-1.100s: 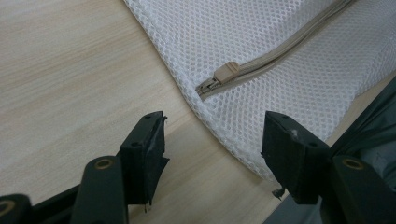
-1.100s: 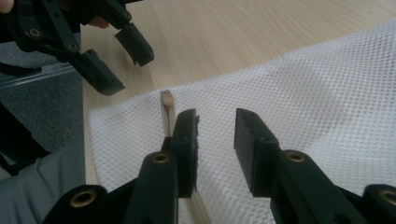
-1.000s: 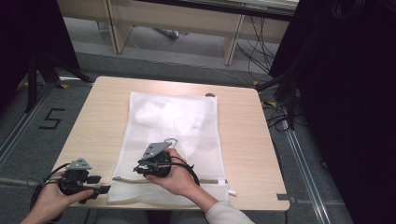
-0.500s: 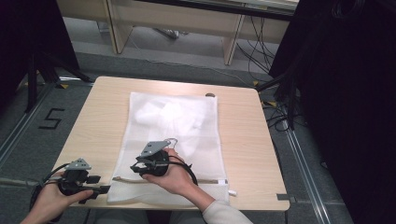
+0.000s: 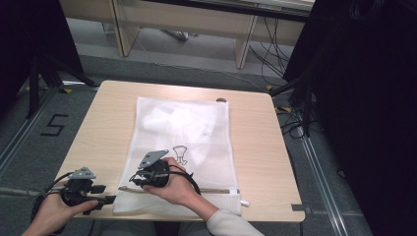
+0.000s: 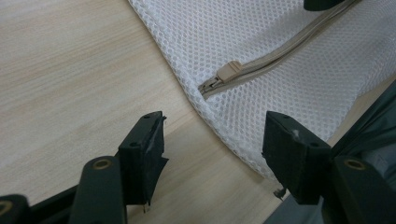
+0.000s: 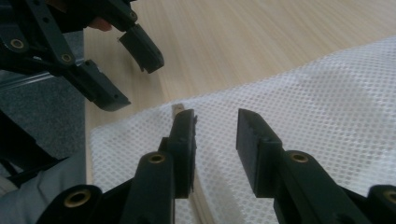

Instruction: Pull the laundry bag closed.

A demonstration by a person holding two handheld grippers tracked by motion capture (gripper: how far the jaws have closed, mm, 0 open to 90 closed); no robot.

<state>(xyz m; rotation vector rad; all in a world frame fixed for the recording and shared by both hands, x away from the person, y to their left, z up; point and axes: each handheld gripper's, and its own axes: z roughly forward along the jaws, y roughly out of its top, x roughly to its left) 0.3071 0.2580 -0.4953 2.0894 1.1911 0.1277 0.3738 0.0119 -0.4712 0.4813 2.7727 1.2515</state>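
white mesh zippered laundry bag (image 5: 182, 147) flat on the light wooden table (image 5: 108, 128) | left gripper (image 5: 101, 200) jaws spread wide by its near-left corner | right gripper (image 5: 135, 179) jaws parted over the beige zipper (image 6: 261, 60)

My right gripper (image 7: 215, 135) jaws apart over white mesh bag (image 7: 327, 107), beige zipper (image 7: 179, 110) poking out by one jaw. My left gripper (image 7: 126, 70) top corner, also open, above table (image 7: 280, 32).
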